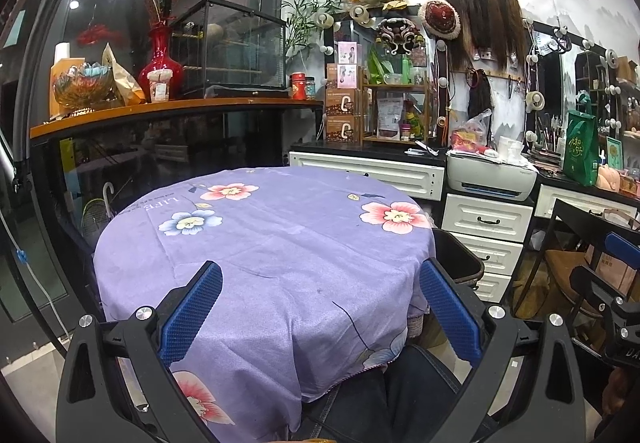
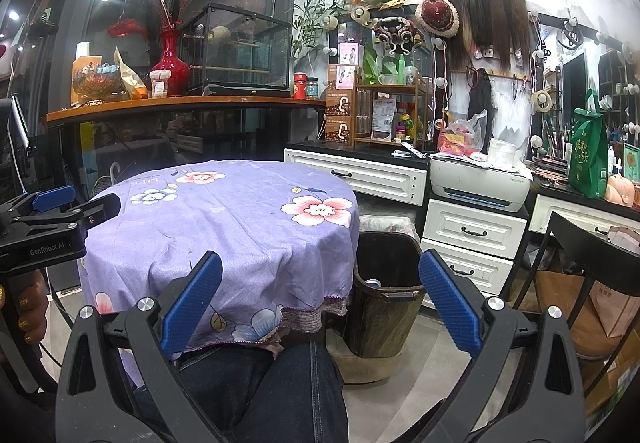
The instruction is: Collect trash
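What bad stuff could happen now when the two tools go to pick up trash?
Both tools are open and hold nothing: the left tool hangs over the purple tablecloth, the right tool near the dark bin.

1. The loose cloth hangs over the table edge; a finger could snag it and drag it.
2. The bin stands close beside the table, so a swing might knock it.
3. No trash shows on the cloth, so a tool might grab only fabric.

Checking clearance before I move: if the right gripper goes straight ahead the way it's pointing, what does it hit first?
Probably the draped edge of the purple tablecloth, near the dark bin; depth is unclear. The right gripper is open and empty.
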